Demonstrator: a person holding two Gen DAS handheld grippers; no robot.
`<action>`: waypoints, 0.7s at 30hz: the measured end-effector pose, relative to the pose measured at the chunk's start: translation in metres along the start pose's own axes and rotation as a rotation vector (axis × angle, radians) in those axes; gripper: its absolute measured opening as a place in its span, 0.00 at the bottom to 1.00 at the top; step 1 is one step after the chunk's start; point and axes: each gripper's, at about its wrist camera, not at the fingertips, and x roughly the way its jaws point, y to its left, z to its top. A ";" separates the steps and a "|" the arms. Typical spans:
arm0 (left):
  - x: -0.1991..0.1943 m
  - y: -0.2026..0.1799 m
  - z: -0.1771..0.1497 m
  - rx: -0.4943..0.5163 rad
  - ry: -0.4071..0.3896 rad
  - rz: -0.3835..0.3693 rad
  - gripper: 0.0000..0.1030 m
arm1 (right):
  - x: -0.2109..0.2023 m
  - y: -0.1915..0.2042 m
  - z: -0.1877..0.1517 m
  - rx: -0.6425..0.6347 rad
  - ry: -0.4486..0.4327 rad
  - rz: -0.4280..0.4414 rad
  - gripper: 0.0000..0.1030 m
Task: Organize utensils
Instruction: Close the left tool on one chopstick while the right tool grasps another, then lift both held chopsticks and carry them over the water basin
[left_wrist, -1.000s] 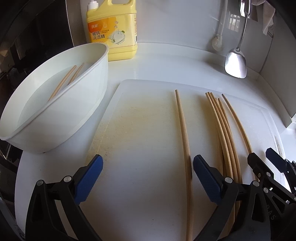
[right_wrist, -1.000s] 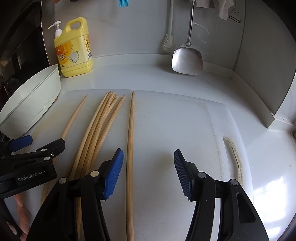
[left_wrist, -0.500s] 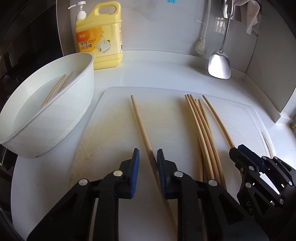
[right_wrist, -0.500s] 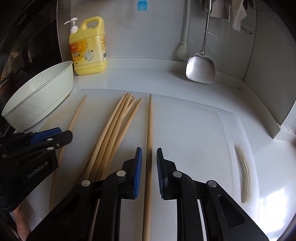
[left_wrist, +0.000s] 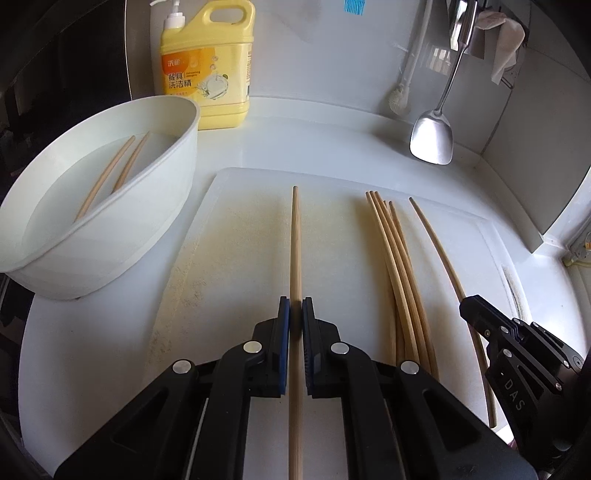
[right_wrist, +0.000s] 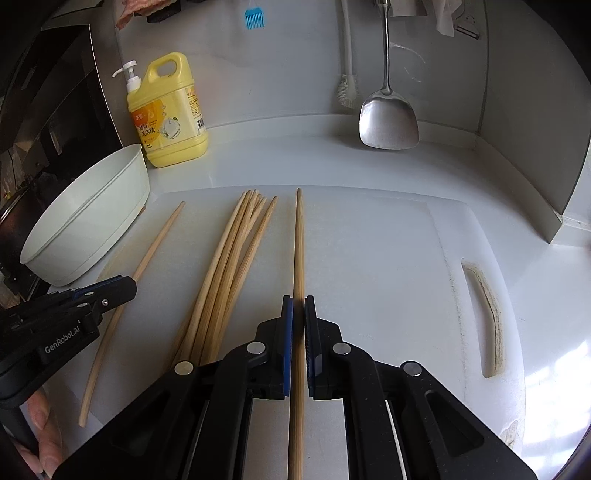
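Note:
Wooden chopsticks lie on a white cutting board (left_wrist: 236, 236). My left gripper (left_wrist: 295, 312) is shut on a single chopstick (left_wrist: 295, 240) at the board's left. My right gripper (right_wrist: 298, 310) is shut on another single chopstick (right_wrist: 299, 240) at the right of the bunch. A bunch of several chopsticks (left_wrist: 397, 266) lies between the two; it also shows in the right wrist view (right_wrist: 229, 269). A white bowl (left_wrist: 155, 206) at the left holds two chopsticks (left_wrist: 110, 173).
A yellow dish-soap bottle (left_wrist: 207, 74) stands at the back left by the wall. A steel spatula (left_wrist: 432, 140) and a white brush (left_wrist: 400, 99) hang at the back right. The board's handle slot (right_wrist: 487, 321) is at its right edge.
Both grippers were open a second ago and have closed, each on its own chopstick. Both views have drawn back, so the chopsticks now run straight between the jaws.

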 end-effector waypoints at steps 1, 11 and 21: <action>-0.005 0.001 0.002 0.002 0.002 -0.004 0.07 | -0.002 -0.002 0.001 0.009 -0.001 0.007 0.06; -0.081 0.018 0.030 -0.020 -0.010 0.046 0.07 | -0.051 -0.002 0.034 0.018 -0.032 0.085 0.06; -0.144 0.106 0.061 -0.119 -0.081 0.129 0.07 | -0.070 0.084 0.082 -0.098 -0.041 0.199 0.06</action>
